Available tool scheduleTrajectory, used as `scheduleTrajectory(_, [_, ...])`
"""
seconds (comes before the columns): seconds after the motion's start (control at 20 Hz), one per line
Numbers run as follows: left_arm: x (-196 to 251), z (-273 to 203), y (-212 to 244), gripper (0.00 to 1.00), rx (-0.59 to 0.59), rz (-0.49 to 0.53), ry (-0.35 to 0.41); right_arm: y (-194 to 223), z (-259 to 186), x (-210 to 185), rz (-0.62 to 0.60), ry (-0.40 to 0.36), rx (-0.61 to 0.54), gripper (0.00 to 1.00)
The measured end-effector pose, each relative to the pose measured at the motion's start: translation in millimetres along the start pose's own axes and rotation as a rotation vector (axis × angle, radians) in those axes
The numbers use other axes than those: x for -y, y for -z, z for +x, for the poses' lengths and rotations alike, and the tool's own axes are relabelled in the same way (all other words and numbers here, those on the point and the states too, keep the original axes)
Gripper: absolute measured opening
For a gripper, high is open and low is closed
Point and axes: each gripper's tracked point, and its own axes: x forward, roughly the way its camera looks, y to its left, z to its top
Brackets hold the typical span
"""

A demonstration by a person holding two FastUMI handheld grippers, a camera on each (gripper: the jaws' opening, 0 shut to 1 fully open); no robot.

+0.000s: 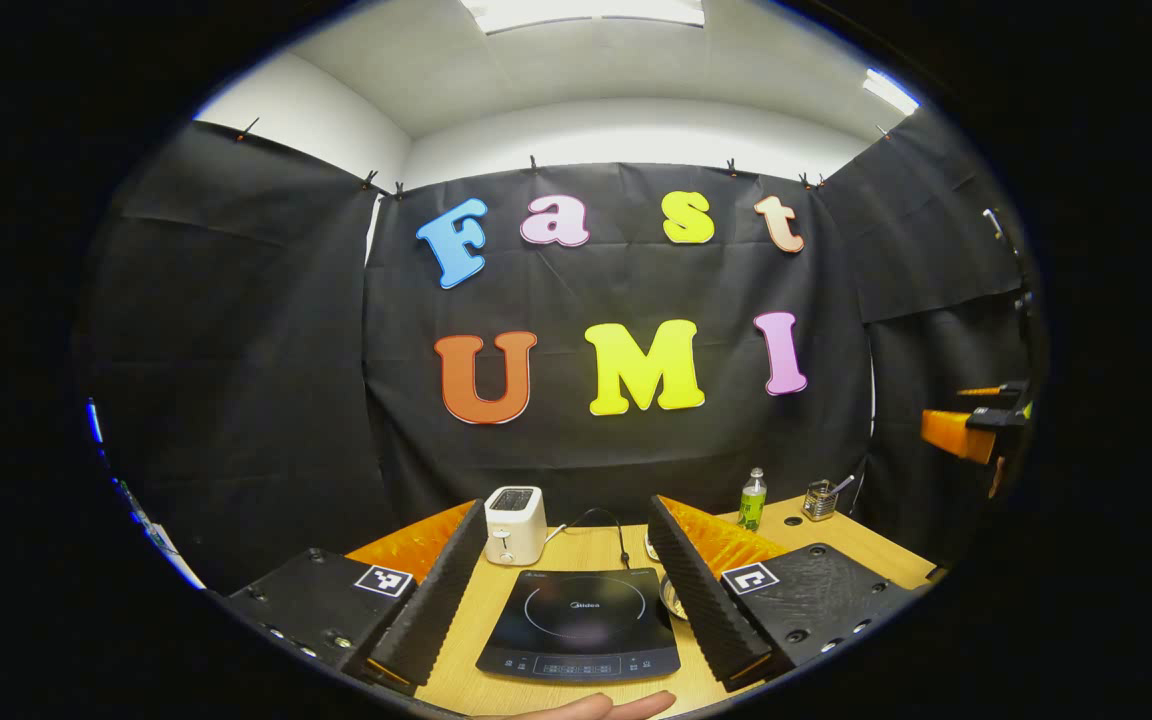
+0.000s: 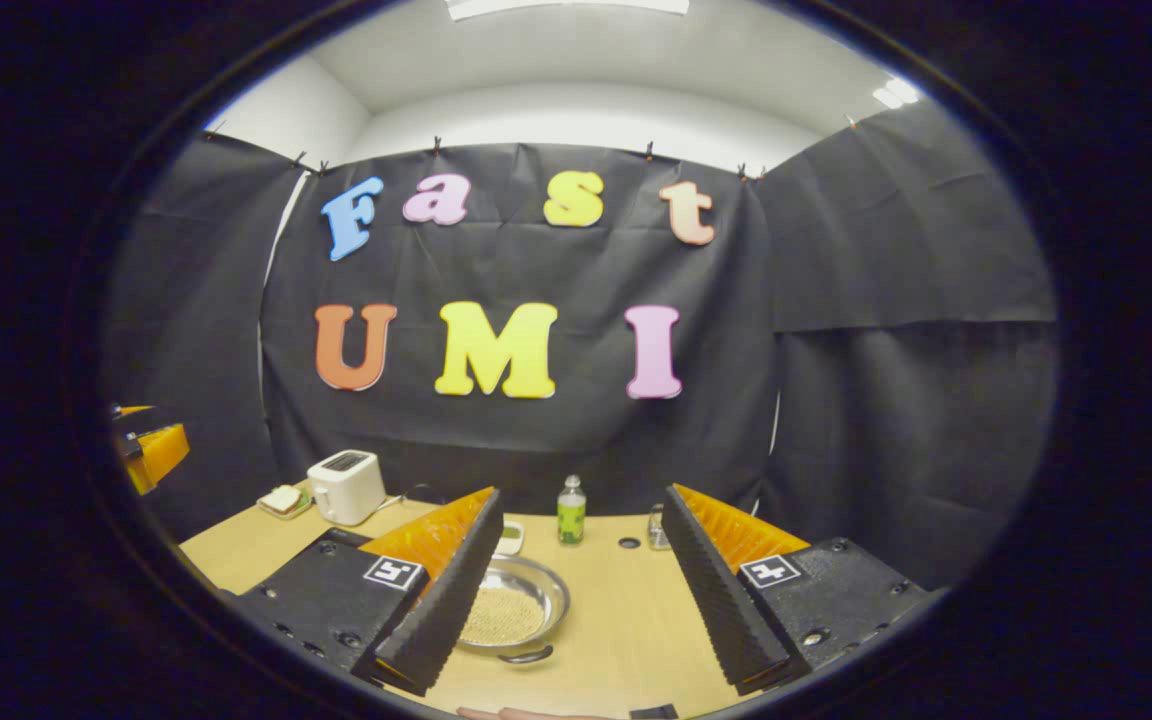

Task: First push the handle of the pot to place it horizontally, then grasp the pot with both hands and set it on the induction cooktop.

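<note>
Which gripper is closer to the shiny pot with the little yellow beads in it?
Right. The right gripper hangs open just above the pot, whose rim meets one finger. The left gripper hangs open over the induction cooktop, the pot peeking beside its finger.

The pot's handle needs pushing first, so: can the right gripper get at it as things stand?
Probably yes. The pot sits just ahead of the right gripper, whose jaws stand open, with bare table beside it and nothing lying between them.

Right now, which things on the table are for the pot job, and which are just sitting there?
For the job:
pot, with grains inside
induction cooktop
left gripper, open
right gripper, open

Just sitting there:
toaster
green bottle
plate of bread
utensil holder
</note>
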Motion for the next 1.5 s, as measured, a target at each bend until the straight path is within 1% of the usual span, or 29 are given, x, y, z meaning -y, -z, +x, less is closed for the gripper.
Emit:
scheduleTrajectory(0.05, [2, -3, 3, 0.96, -0.006, -0.004, 0.0, 15, 6, -7, 0.01, -0.026, -0.059, 0.94])
scheduleTrajectory(0.15, [5, -8, 7, 0.96, -0.011, 0.0, 0.0, 43, 18, -16, 0.023, -0.07, -0.15, 0.87])
scheduleTrajectory(0.2, [7, -10, 8, 0.96, -0.011, 0.0, -0.003, 56, 24, -22, 0.012, -0.087, -0.185, 0.8])
scheduleTrajectory(0.25, [9, -12, 8, 0.96, -0.007, -0.001, -0.005, 68, 30, -26, 0.003, -0.106, -0.218, 0.79])
scheduleTrajectory(0.3, [12, -15, 9, 0.96, -0.004, 0.0, -0.003, 82, 36, -34, -0.001, -0.13, -0.256, 0.73])
scheduleTrajectory(0.35, [16, -17, 10, 0.96, -0.001, 0.003, 0.002, 96, 40, -39, 0.002, -0.147, -0.301, 0.7])
scheduleTrajectory(0.4, [19, -21, 11, 0.96, 0.0, 0.01, 0.004, 111, 43, -44, 0.007, -0.17, -0.345, 0.6])
scheduleTrajectory(0.45, [20, -27, 13, 0.96, 0.005, 0.019, -0.003, 123, 45, -48, 0.01, -0.184, -0.376, 0.55])
scheduleTrajectory(0.5, [20, -33, 14, 0.96, 0.014, 0.025, -0.013, 136, 49, -51, 0.003, -0.192, -0.406, 0.46])
scheduleTrajectory(0.55, [22, -38, 15, 0.96, 0.024, 0.022, -0.018, 149, 52, -53, -0.007, -0.196, -0.439, 0.39])
scheduleTrajectory(0.6, [25, -44, 17, 0.96, 0.027, 0.012, -0.017, 165, 55, -56, -0.017, -0.197, -0.475, 0.22])
scheduleTrajectory(0.65, [30, -48, 22, 0.96, 0.021, -0.005, -0.008, 178, 58, -57, -0.028, -0.193, -0.51, 0.14])
scheduleTrajectory(0.75, [34, -54, 29, 0.96, 0.012, -0.037, 0.008, 204, 61, -61, -0.054, -0.193, -0.565, 0.04])
scheduleTrajectory(0.95, [23, -65, 32, 0.96, 0.013, -0.066, -0.016, 248, 64, -79, -0.05, -0.236, -0.659, 0.04])
scheduleTrajectory(1.0, [21, -65, 31, 0.96, 0.015, -0.064, -0.022, 261, 64, -84, -0.049, -0.249, -0.691, 0.0])
scheduleTrajectory(1.05, [20, -65, 31, 0.96, 0.01, -0.062, -0.023, 272, 65, -91, -0.054, -0.271, -0.722, 0.0])
scheduleTrajectory(1.1, [19, -66, 33, 0.96, 0.005, -0.064, -0.022, 283, 64, -96, -0.054, -0.289, -0.751, 0.04])
scheduleTrajectory(1.15, [19, -67, 33, 0.96, 0.005, -0.067, -0.021, 293, 64, -97, -0.04, -0.295, -0.781, 0.01])
scheduleTrajectory(1.3, [18, -70, 33, 0.96, 0.004, -0.071, -0.016, 314, 68, -100, -0.011, -0.303, -0.851, 0.04])
scheduleTrajectory(1.35, [16, -71, 33, 0.96, 0.004, -0.065, -0.024, 316, 72, -98, -0.012, -0.297, -0.855, 0.02])
scheduleTrajectory(1.45, [13, -68, 33, 0.96, 0.001, -0.053, -0.035, 317, 79, -94, -0.018, -0.292, -0.854, 0.02])
scheduleTrajectory(1.5, [14, -67, 33, 0.96, -0.004, -0.05, -0.036, 318, 83, -88, -0.012, -0.275, -0.847, 0.02])
